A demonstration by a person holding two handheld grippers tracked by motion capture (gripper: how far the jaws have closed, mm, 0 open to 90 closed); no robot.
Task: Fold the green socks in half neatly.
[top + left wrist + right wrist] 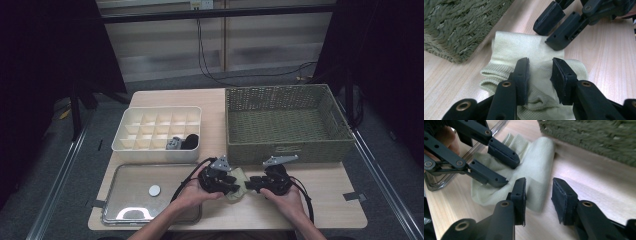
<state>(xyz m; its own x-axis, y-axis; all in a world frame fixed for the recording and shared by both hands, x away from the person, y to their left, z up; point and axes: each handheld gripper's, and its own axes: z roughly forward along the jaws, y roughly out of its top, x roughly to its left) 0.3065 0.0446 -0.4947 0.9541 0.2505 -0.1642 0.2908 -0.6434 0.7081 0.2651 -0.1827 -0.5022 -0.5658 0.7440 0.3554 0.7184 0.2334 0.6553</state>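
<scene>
A pale green sock (524, 47) lies folded on the wooden table, just in front of the wicker basket. My left gripper (540, 67) hovers over it with its jaws apart, the fabric showing in the gap between them. My right gripper (539, 187) faces it from the other side, open, one jaw over the sock's (536, 167) edge and the other over bare wood. In the high view the left gripper (235, 186) and the right gripper (250, 185) meet tip to tip over the sock (241, 176) near the table's front edge.
An olive wicker basket (287, 145) stands at the back right. A white divider box (157, 150) at the left holds a dark and a grey item in front cells. A shiny tray (130, 210) with a white disc (154, 190) lies at the front left.
</scene>
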